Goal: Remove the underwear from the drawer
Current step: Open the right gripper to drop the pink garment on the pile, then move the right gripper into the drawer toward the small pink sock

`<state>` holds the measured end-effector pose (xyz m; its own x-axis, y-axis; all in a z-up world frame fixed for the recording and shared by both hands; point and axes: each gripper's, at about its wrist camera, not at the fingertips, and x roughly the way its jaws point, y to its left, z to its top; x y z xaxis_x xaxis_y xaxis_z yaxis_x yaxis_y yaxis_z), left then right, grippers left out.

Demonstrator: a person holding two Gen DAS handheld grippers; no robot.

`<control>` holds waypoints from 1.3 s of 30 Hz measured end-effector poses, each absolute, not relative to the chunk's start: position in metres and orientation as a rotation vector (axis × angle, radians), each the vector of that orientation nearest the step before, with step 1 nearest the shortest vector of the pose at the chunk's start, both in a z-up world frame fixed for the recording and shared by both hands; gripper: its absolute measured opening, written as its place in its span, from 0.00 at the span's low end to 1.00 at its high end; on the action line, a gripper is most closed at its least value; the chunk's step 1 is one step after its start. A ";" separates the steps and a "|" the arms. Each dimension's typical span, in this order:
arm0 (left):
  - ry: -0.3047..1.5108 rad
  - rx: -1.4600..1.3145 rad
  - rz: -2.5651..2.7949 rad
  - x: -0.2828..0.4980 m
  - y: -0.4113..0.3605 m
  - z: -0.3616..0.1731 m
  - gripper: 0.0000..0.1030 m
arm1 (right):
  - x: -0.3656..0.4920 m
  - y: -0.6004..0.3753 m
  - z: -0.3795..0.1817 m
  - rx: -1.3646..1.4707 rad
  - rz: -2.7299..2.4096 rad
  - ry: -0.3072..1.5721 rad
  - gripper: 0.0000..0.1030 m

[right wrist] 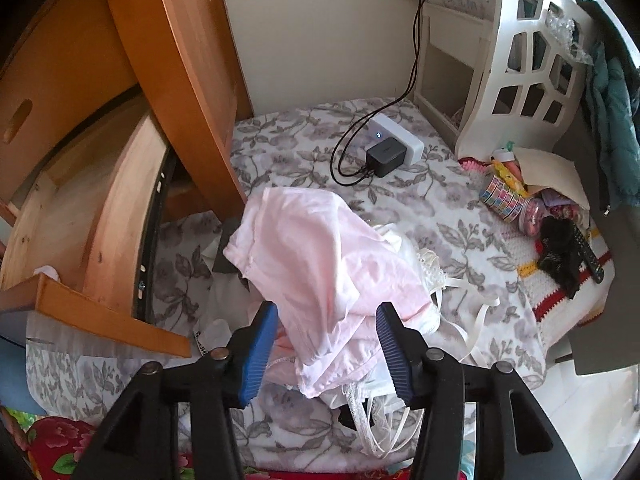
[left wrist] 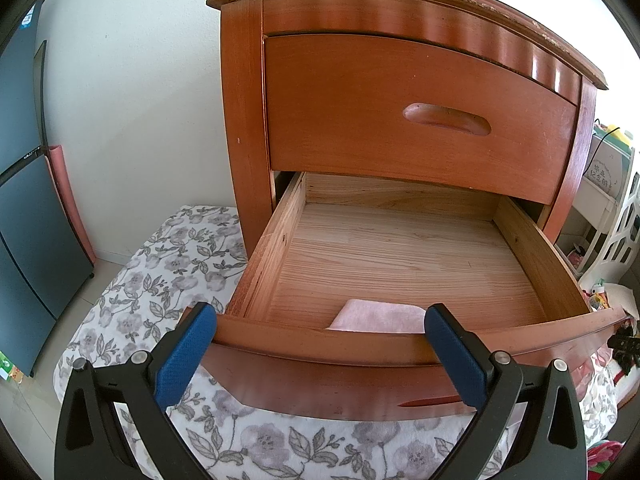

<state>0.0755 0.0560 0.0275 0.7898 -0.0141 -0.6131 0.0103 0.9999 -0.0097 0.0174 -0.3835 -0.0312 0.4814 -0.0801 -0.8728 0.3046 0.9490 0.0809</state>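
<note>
The nightstand's (left wrist: 360, 120) lower drawer (left wrist: 400, 256) is pulled out. One folded pink piece of underwear (left wrist: 376, 316) lies inside it, against the front wall. My left gripper (left wrist: 320, 312) is open, its blue pads wide apart just in front of the drawer's front edge, with nothing between them. In the right wrist view a pile of pink and white underwear (right wrist: 320, 256) lies on the floral blanket (right wrist: 440, 208) beside the drawer (right wrist: 100, 216). My right gripper (right wrist: 327, 310) stands open over the pile. Pink cloth lies loosely between its pads.
A white power strip with a black charger (right wrist: 394, 148) and its cable lie on the blanket behind the pile. To the right are a white cut-out shelf (right wrist: 520, 60), tape rolls (right wrist: 504, 196) and a remote (right wrist: 588, 252). A dark fridge (left wrist: 24, 200) stands at the far left.
</note>
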 end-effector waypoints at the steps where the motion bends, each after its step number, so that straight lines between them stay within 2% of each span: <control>1: 0.660 -0.006 -0.013 0.075 0.056 0.028 1.00 | 0.017 -0.384 -0.030 0.241 -0.238 1.044 0.58; 5: 0.660 -0.006 -0.013 0.075 0.056 0.028 1.00 | 0.015 -0.385 -0.026 0.240 -0.248 1.034 0.72; 7: 0.660 -0.006 -0.013 0.075 0.056 0.028 1.00 | 0.014 -0.385 -0.023 0.243 -0.243 1.023 0.76; 11: 0.660 -0.006 -0.013 0.075 0.056 0.028 1.00 | 0.010 -0.386 -0.018 0.245 -0.258 0.991 0.96; 13: 0.660 -0.006 -0.013 0.075 0.056 0.028 1.00 | 0.008 -0.386 -0.017 0.245 -0.260 0.981 1.00; 24: 0.661 -0.006 -0.013 0.075 0.056 0.028 1.00 | 0.002 -0.386 -0.003 0.224 -0.278 0.919 1.00; 39: 0.662 -0.005 -0.013 0.075 0.056 0.027 1.00 | -0.003 -0.353 0.059 0.179 -0.161 0.763 1.00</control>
